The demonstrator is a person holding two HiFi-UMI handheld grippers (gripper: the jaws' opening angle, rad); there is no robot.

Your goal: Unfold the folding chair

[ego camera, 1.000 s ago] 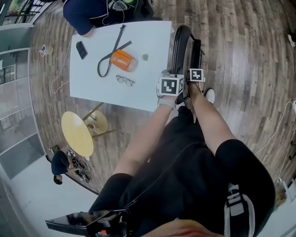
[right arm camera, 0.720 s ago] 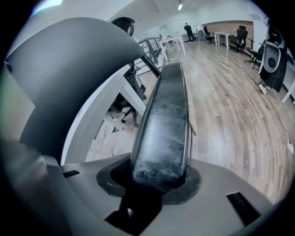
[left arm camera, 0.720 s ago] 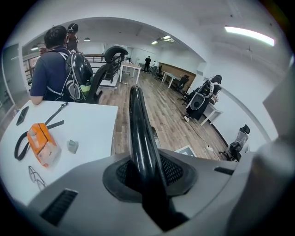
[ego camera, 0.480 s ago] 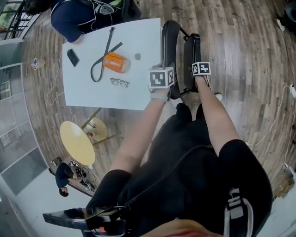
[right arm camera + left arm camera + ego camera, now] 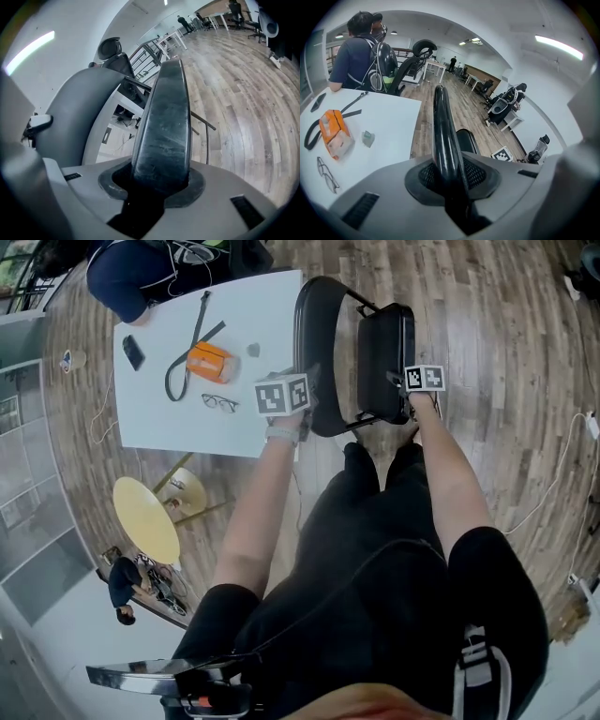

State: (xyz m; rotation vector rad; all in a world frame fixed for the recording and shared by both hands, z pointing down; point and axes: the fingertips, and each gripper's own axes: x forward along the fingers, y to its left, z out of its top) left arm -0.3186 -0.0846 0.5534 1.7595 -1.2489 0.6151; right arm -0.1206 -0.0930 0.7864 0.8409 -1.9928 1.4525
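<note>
A black folding chair stands on the wooden floor beside a white table [image 5: 244,427]. Its curved backrest [image 5: 309,343] and its seat panel [image 5: 384,352] stand apart, opened into a V. My left gripper [image 5: 295,399] is shut on the backrest's edge [image 5: 443,136], which runs up between the jaws in the left gripper view. My right gripper [image 5: 412,395] is shut on the seat panel's edge [image 5: 164,131]. The jaw tips of both are hidden behind the marker cubes in the head view.
On the table lie an orange pouch [image 5: 208,362], glasses [image 5: 220,403], a black strap [image 5: 183,357] and a phone [image 5: 133,352]. A person [image 5: 141,273] sits at its far side. A round yellow stool [image 5: 148,518] stands under the table's near edge. A cable [image 5: 558,488] trails on the floor at right.
The seat panel has swung away from the backrest to the right with my right gripper, widening the gap. My left gripper kept its hold on the backrest.
</note>
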